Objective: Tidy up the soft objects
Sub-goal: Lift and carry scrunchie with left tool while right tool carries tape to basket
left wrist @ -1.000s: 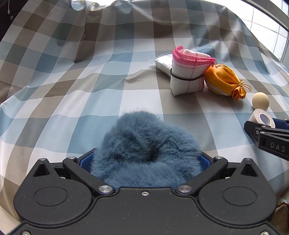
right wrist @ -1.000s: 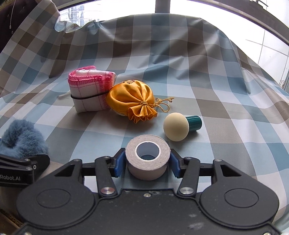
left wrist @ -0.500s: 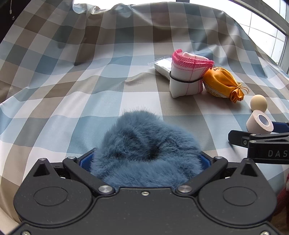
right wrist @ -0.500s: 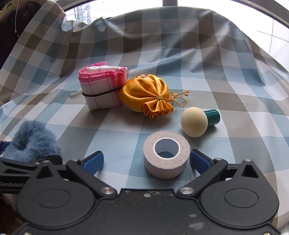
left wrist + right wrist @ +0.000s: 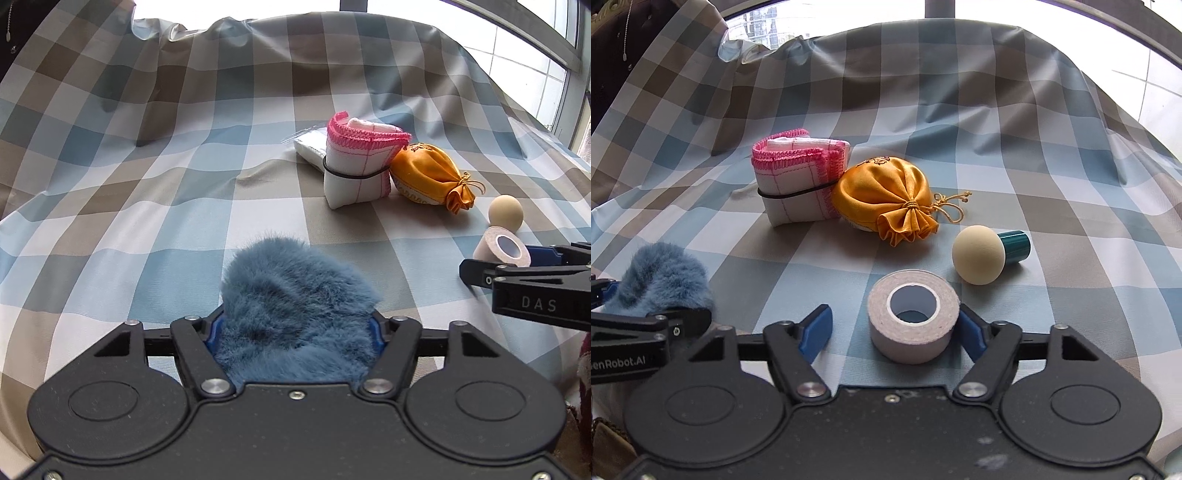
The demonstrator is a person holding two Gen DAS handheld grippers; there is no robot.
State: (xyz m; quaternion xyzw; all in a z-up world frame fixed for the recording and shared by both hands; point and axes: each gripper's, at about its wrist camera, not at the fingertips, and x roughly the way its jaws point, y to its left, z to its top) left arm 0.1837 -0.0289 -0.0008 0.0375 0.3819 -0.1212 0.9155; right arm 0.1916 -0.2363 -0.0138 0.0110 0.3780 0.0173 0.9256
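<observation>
A: Where is the tape roll (image 5: 913,315) found, taken from the right gripper (image 5: 894,332)?

B: It is seen between the two blue pads, lying on the checked cloth (image 5: 997,129) with its open core tipped up toward the camera. It sits off-centre: the right-hand pad is touching or all but touching its side, while a clear gap is left at the left-hand pad. The jaws are closing, yet the roll is not pinched from both sides.

A: And the fluffy blue thing (image 5: 295,306)?

B: It is bulged up between the pads of the left gripper (image 5: 295,332), whose jaws are closing on it; the fur appears to be squeezed (the pads are mostly buried in pile, so contact is judged, not plainly seen).

A: What else lies near the roll?

B: Just beyond it and to its right, the cream sponge ball with its teal handle (image 5: 982,258) is laid. Farther beyond, the orange pouch (image 5: 886,195) is pressed against the pink-edged folded cloth (image 5: 798,184), which is banded and stood on end.

A: So the roll belongs to the right hand?

B: That is judged so; it is well apart from the left gripper, off to that gripper's right.
</observation>
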